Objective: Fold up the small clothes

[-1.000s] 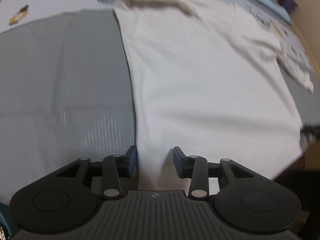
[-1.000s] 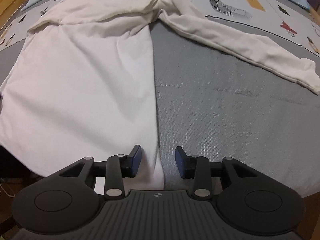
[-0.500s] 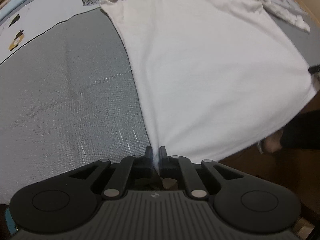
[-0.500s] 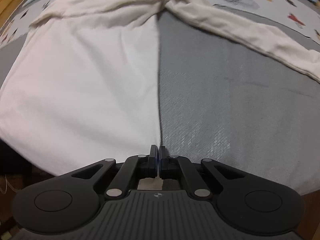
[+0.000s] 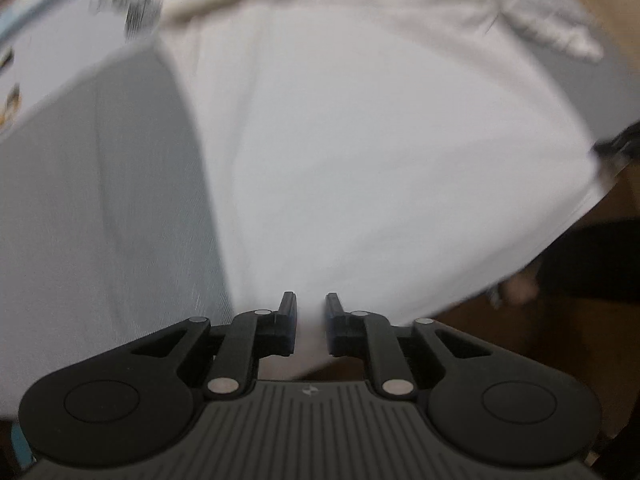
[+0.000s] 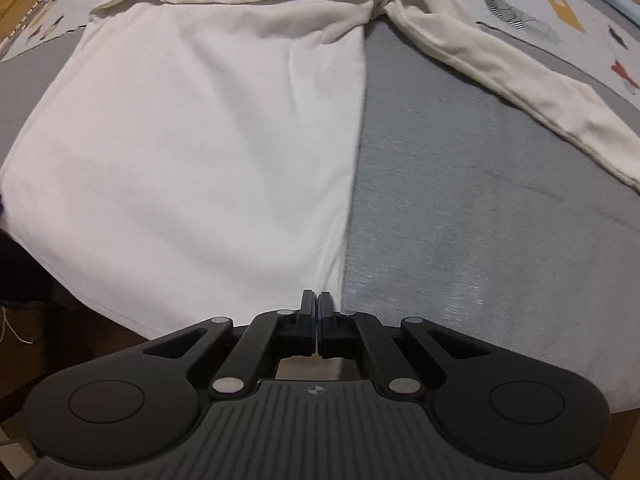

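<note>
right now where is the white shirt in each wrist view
Left wrist view: the white shirt fills the centre and right, its hem corner between the left tongs.
Right wrist view: the white shirt fills the left half, one sleeve trailing off right, its hem corner pinched in the right tongs.
Shared landmark: the grey mat under the shirt.

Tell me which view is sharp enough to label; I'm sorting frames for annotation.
Left wrist view: motion-smeared, the white shirt and grey mat lack texture, the print at top is streaked. Right wrist view: crisp, the mat's weave and the sleeve are clear; fisheye bending in both.
</note>
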`<state>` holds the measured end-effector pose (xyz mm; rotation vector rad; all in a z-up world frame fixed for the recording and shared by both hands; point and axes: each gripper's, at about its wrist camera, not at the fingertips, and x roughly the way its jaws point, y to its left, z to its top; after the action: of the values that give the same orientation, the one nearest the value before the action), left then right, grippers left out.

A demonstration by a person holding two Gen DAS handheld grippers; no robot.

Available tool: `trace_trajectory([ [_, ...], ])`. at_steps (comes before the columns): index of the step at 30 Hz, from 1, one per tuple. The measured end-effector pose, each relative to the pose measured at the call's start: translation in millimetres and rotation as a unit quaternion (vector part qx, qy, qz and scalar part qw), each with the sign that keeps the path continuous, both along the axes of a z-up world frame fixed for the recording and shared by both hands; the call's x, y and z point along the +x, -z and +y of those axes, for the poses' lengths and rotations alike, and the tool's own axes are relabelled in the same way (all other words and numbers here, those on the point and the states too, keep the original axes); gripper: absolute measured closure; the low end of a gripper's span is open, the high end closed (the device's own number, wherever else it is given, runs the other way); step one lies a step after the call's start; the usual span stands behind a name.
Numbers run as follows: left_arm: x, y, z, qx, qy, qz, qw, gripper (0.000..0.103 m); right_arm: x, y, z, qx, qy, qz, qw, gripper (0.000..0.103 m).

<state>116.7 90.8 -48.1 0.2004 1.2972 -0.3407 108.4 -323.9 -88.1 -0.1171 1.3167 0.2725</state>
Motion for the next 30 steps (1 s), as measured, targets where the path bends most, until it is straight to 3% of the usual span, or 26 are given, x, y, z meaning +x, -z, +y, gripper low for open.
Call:
trace_trajectory([
  [2, 5, -18, -13, -0.024, 0.011, -0.033, 0.9991, 0.065, -4, -1, -6, 0.008, 0.005, 0.004, 1.0, 0.103],
  [5, 23, -27, -33, -0.052, 0.013, -0.078, 0.9955, 0.065, -8, 0, -7, 0.009, -0.002, 0.013, 1.0, 0.103],
  [7, 42, -26, -56, -0.069, 0.0, -0.077, 0.9947, 0.065, -5, -4, -7, 0.014, 0.004, 0.006, 1.0, 0.103],
  [11, 84, -48, -95, -0.068, 0.029, -0.122, 0.9898, 0.065, 8, -29, -14, 0.031, 0.047, -0.075, 0.996, 0.101],
  [13, 107, -60, -109, -0.072, 0.041, -0.15, 0.9852, 0.07, 19, -48, -21, 0.071, 0.087, -0.126, 0.986, 0.101],
  [15, 126, -71, -119, -0.074, 0.053, -0.189, 0.9777, 0.087, 33, -63, -28, 0.121, 0.128, -0.172, 0.969, 0.101],
  [18, 148, -66, -121, -0.081, 0.031, -0.24, 0.967, 0.093, 57, -72, -30, 0.17, 0.17, -0.208, 0.948, 0.101],
  [21, 164, -40, -122, -0.09, -0.026, -0.206, 0.9741, 0.096, 87, -64, -22, 0.21, 0.2, -0.193, 0.938, 0.1],
  [22, 167, -37, -123, -0.09, -0.034, -0.2, 0.9751, 0.096, 99, -58, -18, 0.214, 0.208, -0.182, 0.937, 0.095],
  [23, 170, -36, -128, -0.093, -0.032, -0.203, 0.9744, 0.096, 111, -51, -15, 0.211, 0.219, -0.173, 0.937, 0.085],
  [26, 175, -36, -135, -0.096, -0.006, -0.213, 0.9722, 0.096, 147, -31, -4, 0.196, 0.243, -0.152, 0.938, 0.067],
  [30, 180, -29, -133, -0.126, 0.005, -0.195, 0.9726, 0.094, 174, -12, 8, 0.184, 0.263, -0.139, 0.937, 0.068],
])
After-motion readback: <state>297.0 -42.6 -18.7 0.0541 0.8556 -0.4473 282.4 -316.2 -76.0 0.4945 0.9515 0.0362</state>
